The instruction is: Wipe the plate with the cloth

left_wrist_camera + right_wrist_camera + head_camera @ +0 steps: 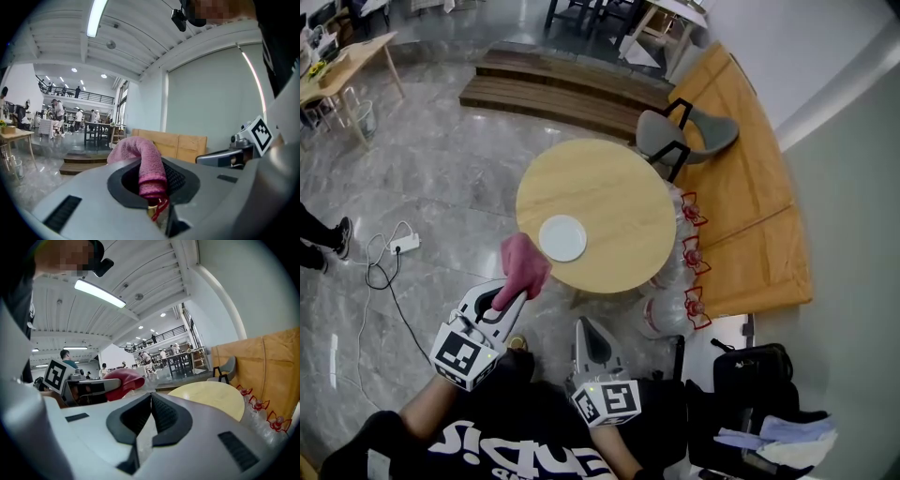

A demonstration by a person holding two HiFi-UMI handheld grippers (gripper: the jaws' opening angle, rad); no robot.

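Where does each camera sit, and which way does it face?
Head view: on the person's head, looking steeply down at the round wooden table and white plate; left gripper, right gripper and black shirt show.
Left gripper view: on that gripper, looking along jaws shut on the pink cloth, into the hall.
Right gripper view: on that gripper, jaws shut and empty, facing the table.
Shared: each gripper view shows the other gripper.

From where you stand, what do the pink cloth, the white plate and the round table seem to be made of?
The cloth: soft pink fabric, probably microfibre or terry; its surface shows a fine nubbly weave. The plate: plain white and smooth, ceramic or plastic, cannot tell which. The table: pale wood or wood-look veneer, matt, with faint grain.
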